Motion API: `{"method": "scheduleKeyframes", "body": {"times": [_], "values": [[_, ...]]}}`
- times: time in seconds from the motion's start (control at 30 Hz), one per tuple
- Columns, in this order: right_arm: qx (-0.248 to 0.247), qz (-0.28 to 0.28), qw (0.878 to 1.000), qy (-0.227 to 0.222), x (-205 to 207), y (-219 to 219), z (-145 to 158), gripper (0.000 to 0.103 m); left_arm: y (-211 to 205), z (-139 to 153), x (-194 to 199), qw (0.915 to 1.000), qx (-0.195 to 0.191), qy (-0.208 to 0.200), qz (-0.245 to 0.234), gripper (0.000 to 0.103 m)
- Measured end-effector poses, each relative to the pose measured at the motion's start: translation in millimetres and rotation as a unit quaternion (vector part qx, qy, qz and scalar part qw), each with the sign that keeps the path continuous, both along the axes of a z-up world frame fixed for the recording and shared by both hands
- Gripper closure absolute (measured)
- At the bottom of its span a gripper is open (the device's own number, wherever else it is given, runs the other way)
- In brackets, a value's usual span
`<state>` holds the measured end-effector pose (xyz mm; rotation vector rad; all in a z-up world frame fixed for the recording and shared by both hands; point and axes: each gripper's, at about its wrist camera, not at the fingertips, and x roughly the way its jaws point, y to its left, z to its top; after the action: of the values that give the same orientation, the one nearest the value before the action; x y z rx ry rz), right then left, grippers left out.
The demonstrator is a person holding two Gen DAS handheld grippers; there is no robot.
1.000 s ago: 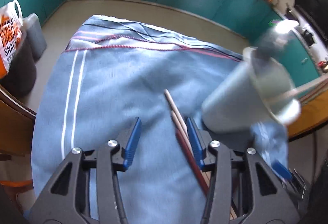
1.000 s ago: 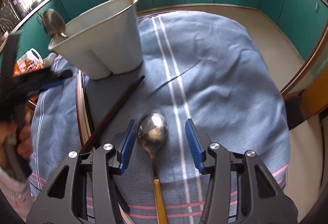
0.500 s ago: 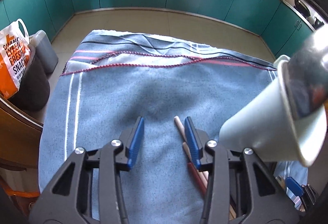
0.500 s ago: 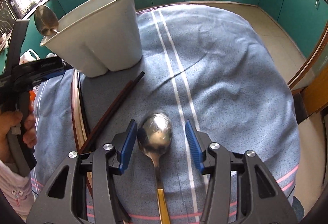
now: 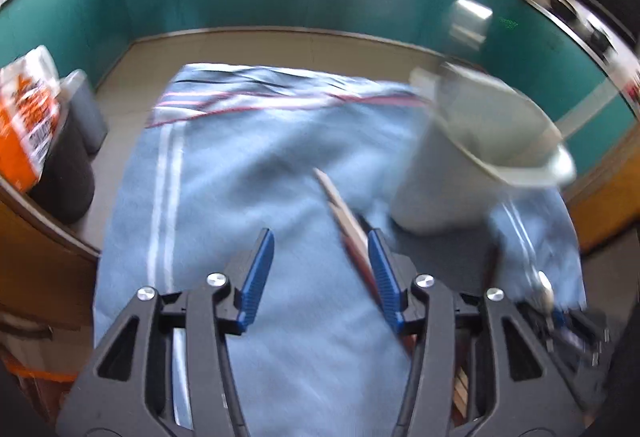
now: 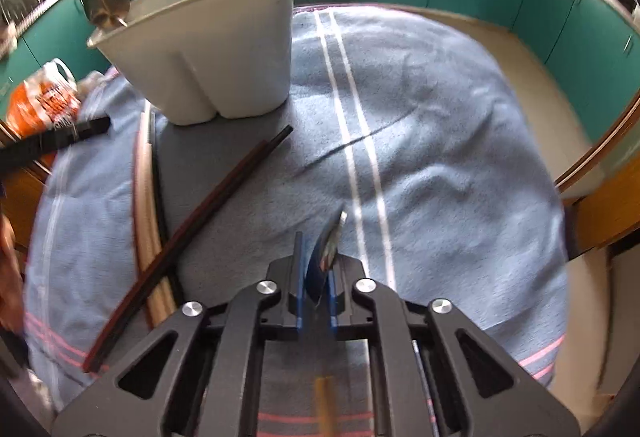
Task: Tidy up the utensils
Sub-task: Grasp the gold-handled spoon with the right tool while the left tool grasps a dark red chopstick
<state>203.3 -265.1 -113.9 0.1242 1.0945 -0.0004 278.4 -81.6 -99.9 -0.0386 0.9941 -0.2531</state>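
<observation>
1. Gripping a spoon [image 6: 331, 243] edge-on, the right claw [image 6: 314, 277] has its blue pads drawn close together on the bowl of the spoon; the yellow handle runs back under the claw body, blurred.
2. Only the right wrist view shows this grasp. It also shows the white utensil holder [image 6: 208, 49] standing upright on the blue striped cloth [image 6: 440, 157] that covers the surface, toward the far left part of the cloth.
3. A second spoon [image 6: 106, 1] sticks up out of the holder at its left rim, and a pale stick rises from its right rim.
4. A pair of dark chopsticks [image 6: 192, 233] lies slanted on the cloth between the holder and the right claw, apart from both. Pale chopsticks [image 6: 142, 197] lie alongside a dark strip near the left edge of the cloth.
5. The left wrist view is motion-blurred. The left claw [image 5: 318, 277] is spread wide with nothing between its pads, hanging over the cloth.
6. In that view the pale chopsticks [image 5: 344, 221] pass just inside the claw's right pad; whether they touch it cannot be told.
7. The holder [image 5: 472, 157] appears there to the right of the claw.
8. Only the left view shows an orange printed bag [image 5: 24, 117] and dark bins [image 5: 68, 173] on the floor beyond the left edge of the surface.
</observation>
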Motion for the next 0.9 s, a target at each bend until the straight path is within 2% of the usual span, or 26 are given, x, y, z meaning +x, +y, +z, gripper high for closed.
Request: {"method": "scheduleKeyframes", "body": {"times": [0.13,0.27,0.37,0.43,0.5,0.67,0.73,0.9], "values": [[0.018,-0.012,1.000,-0.001,-7,-12,0,0.096,-49,-6,-20,0.9957,0.007,0.022,-0.090,0.053],[0.041,-0.027,0.999,0.001,-11,-27,1,0.096,-93,-19,-24,0.9881,0.038,0.032,-0.146,0.054],[0.054,-0.034,0.998,0.003,-16,-33,0,0.096,-112,-25,-24,0.9845,0.046,0.039,-0.165,0.059],[0.060,-0.035,0.998,0.003,-17,-36,-1,0.096,-118,-26,-25,0.9844,0.054,0.037,-0.163,0.073],[0.064,-0.034,0.997,0.002,-16,-37,-1,0.096,-115,-26,-24,0.9852,0.044,0.045,-0.160,0.086],[0.073,-0.033,0.997,-0.004,-18,-36,2,0.096,-92,-26,-36,0.9863,0.033,0.055,-0.152,0.090],[0.097,-0.038,0.995,-0.009,-19,-43,5,0.097,-78,-25,-43,0.9878,0.020,0.061,-0.142,0.096],[0.144,-0.035,0.989,-0.012,-21,-53,18,0.097,-42,-22,-59,0.9911,-0.011,0.063,-0.117,0.097]]}}
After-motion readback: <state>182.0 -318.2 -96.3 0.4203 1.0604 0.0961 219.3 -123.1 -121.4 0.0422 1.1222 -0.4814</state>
